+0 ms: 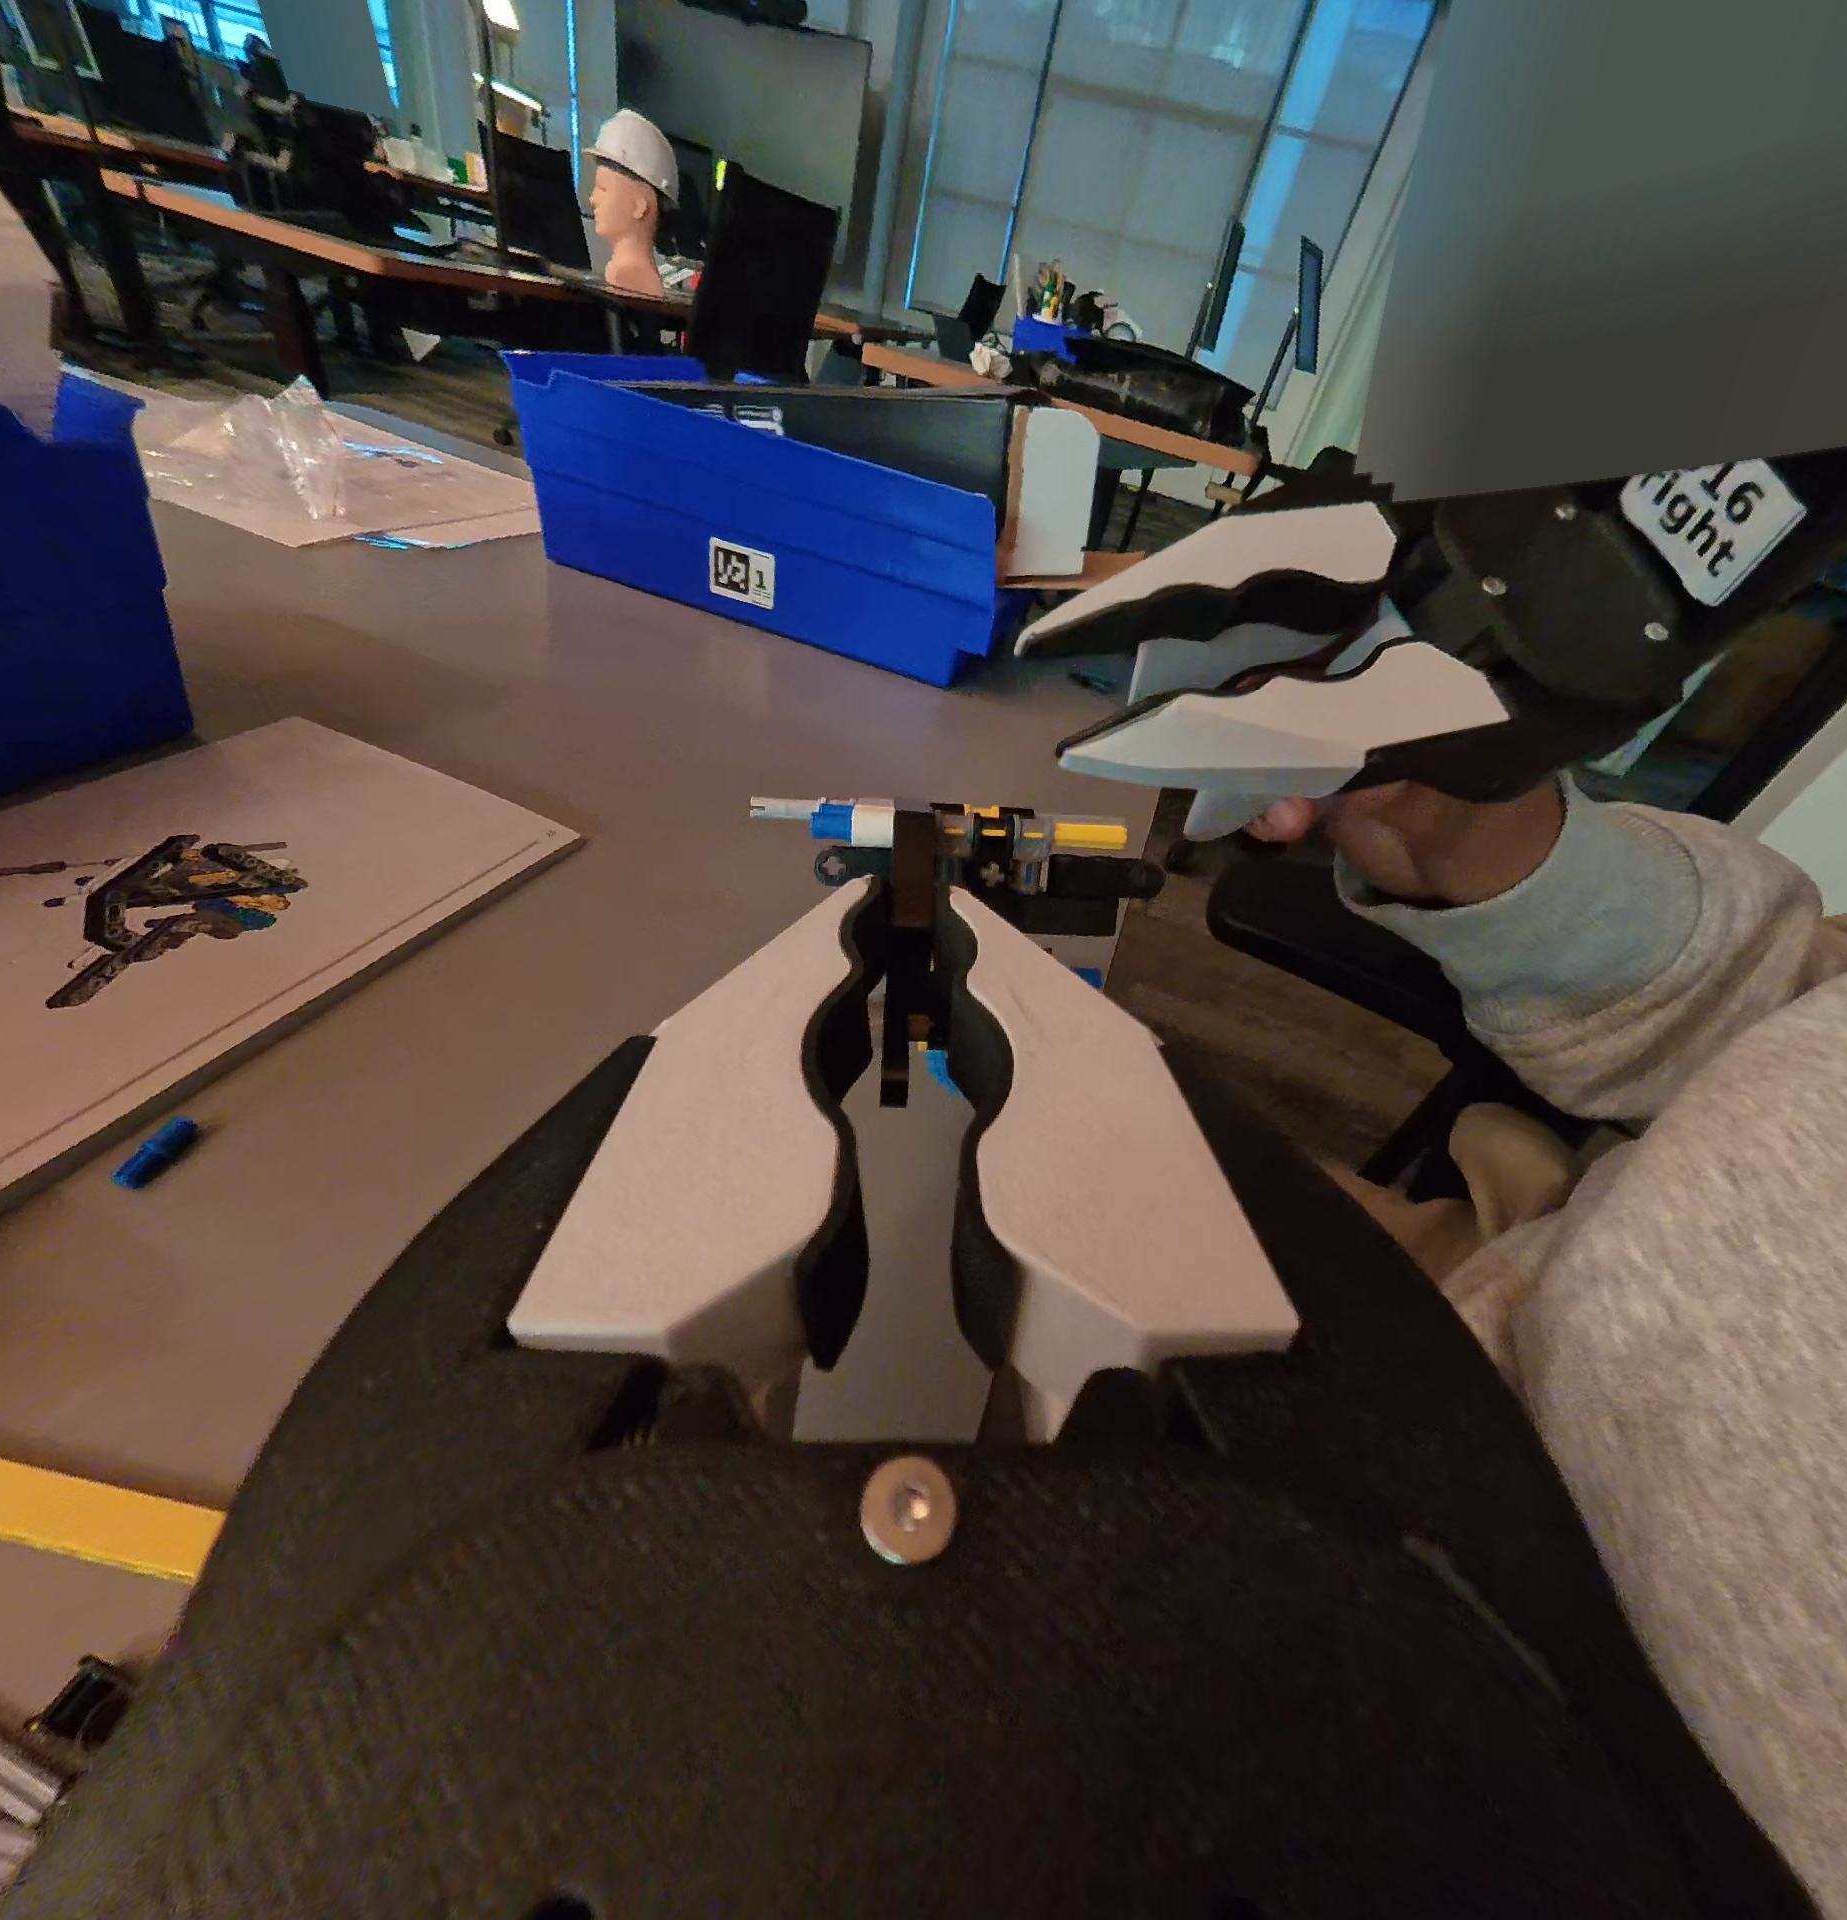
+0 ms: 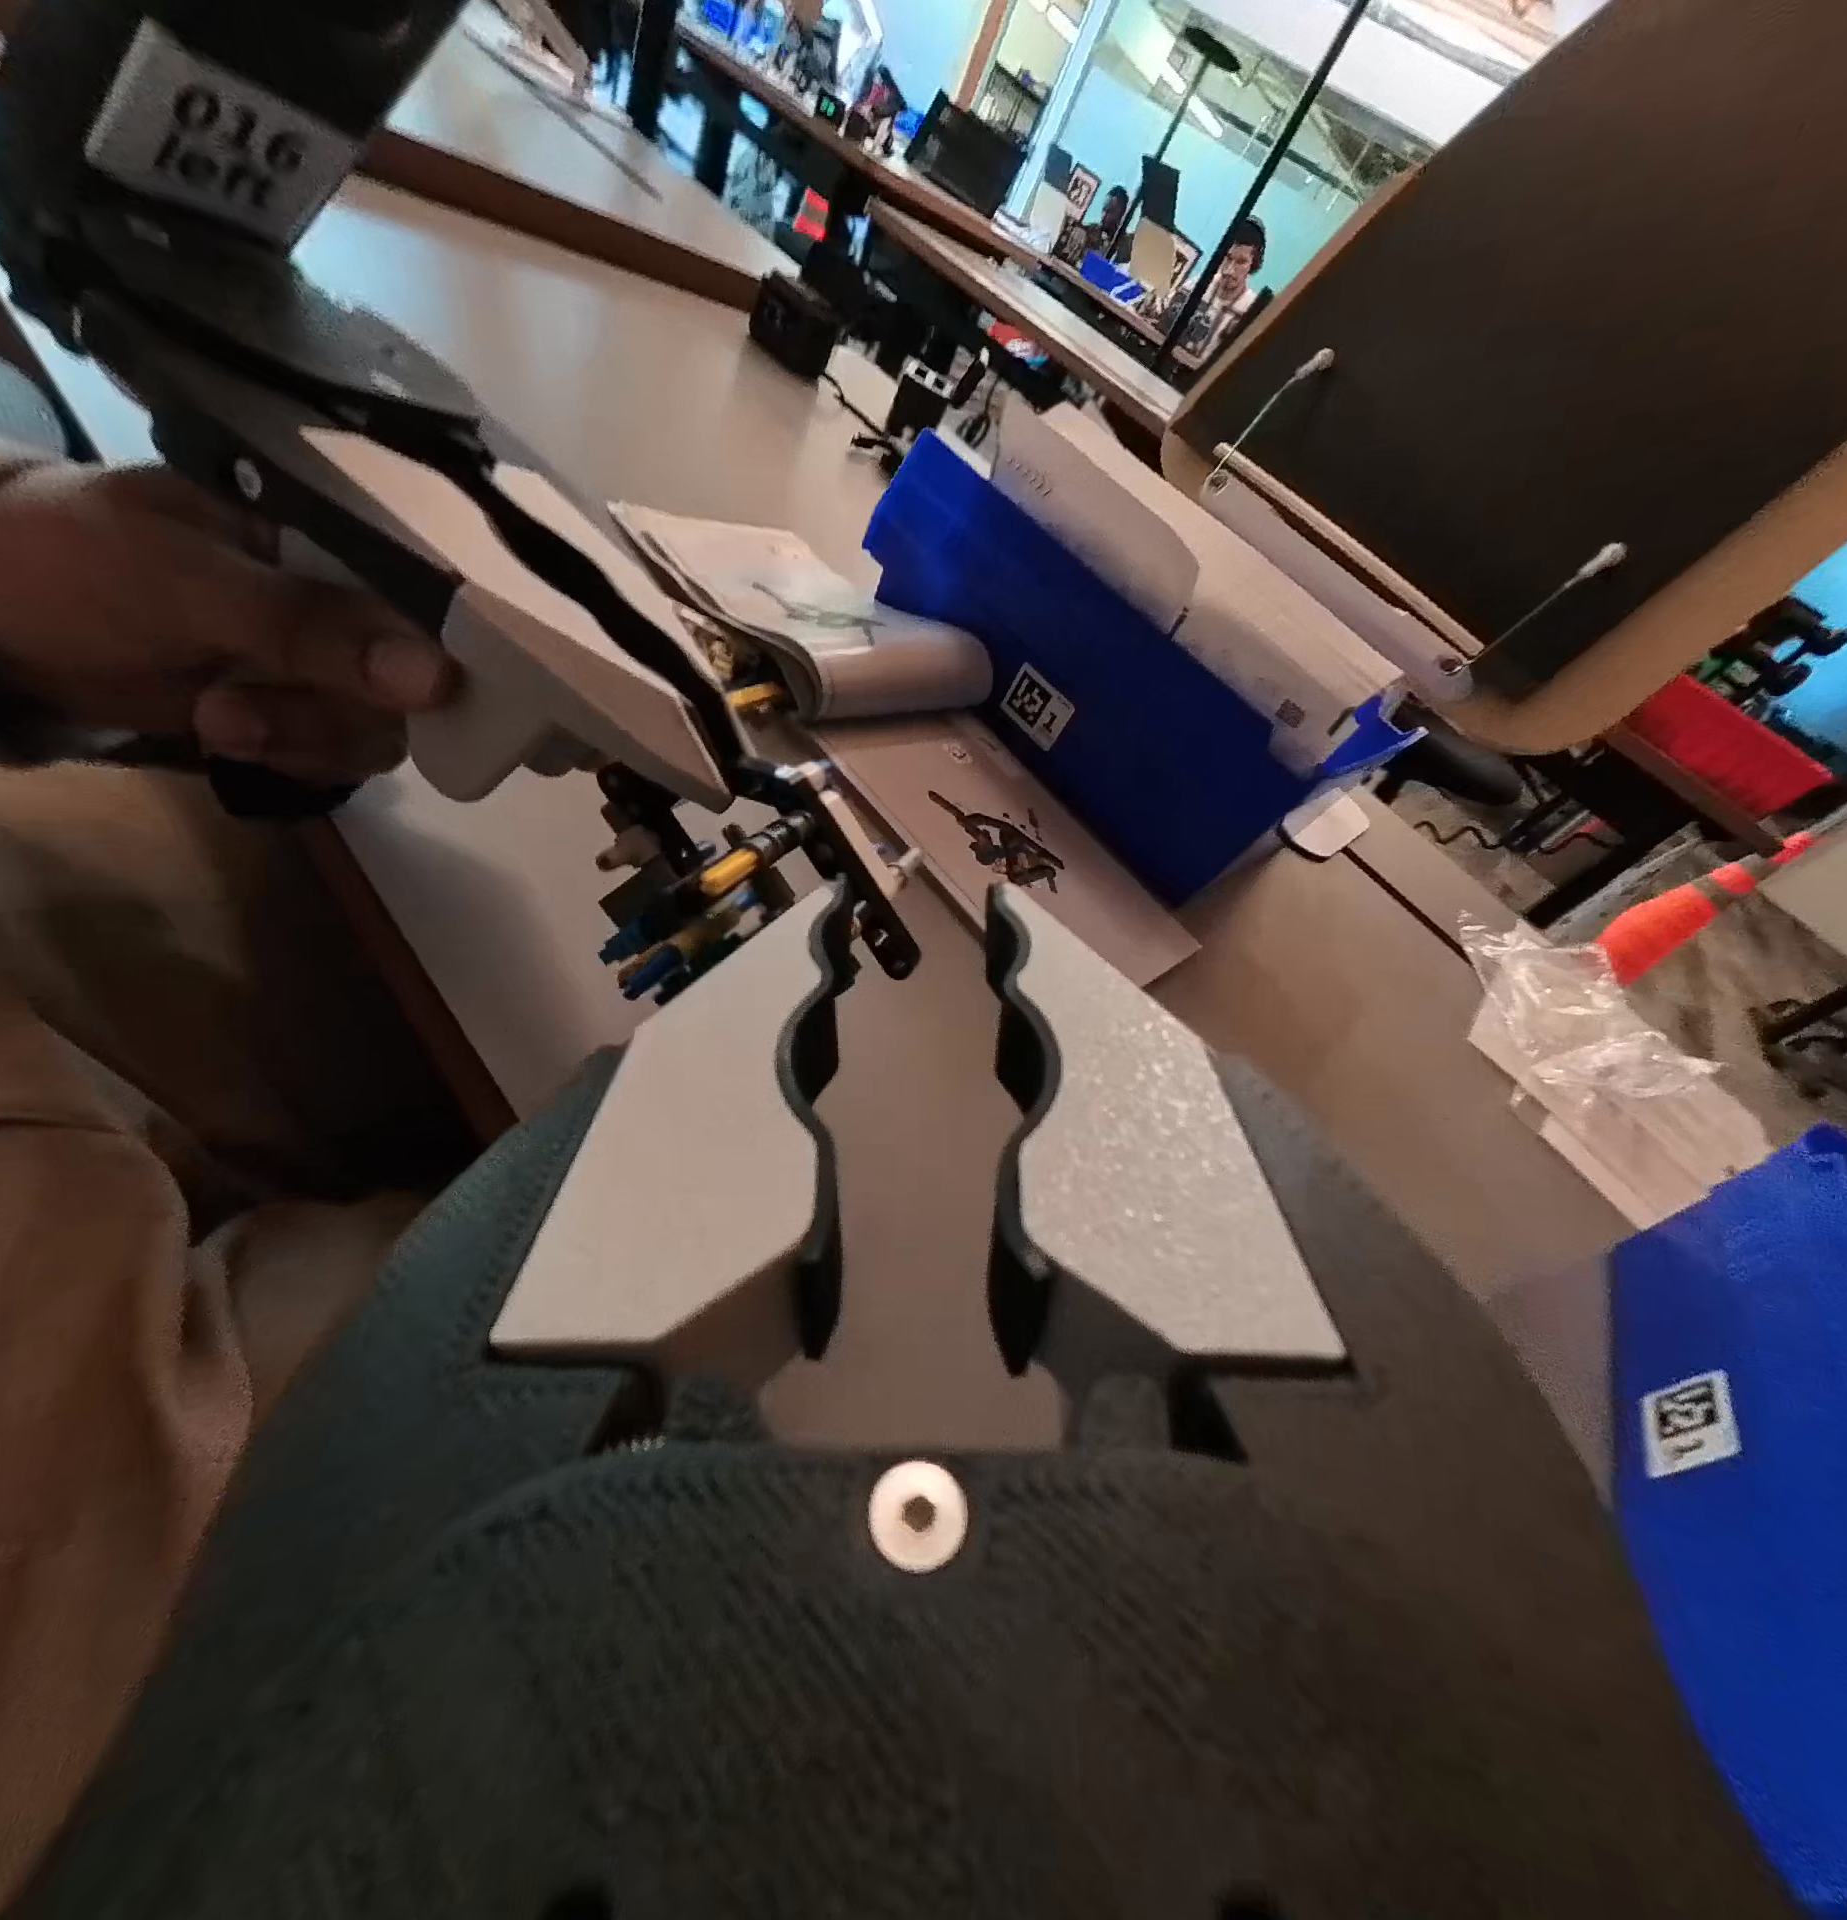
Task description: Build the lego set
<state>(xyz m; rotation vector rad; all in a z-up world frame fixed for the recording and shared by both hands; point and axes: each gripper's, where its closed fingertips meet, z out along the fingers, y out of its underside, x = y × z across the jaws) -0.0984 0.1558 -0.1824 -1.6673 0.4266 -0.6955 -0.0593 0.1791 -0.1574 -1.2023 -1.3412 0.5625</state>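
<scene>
The left gripper (image 1: pixel 908 914) has its pale grey fingers pinched tight on a black beam of the half-built lego assembly (image 1: pixel 960 842), a black, yellow, blue and white cluster of technic pieces with a yellow axle poking out one side. It holds the piece up in the air, above the near edge of the grey table (image 1: pixel 586 686). The right gripper (image 2: pixel 919 914) comes in just beside the model, jaws parted with a clear gap and nothing between them; its left fingertip sits right by a thin black beam. On the table lies the open white instruction booklet (image 1: pixel 275 883), with a small loose blue peg (image 1: pixel 155 1151) just at its edge. A blue plastic bin (image 1: pixel 773 520) stands farther back.
</scene>
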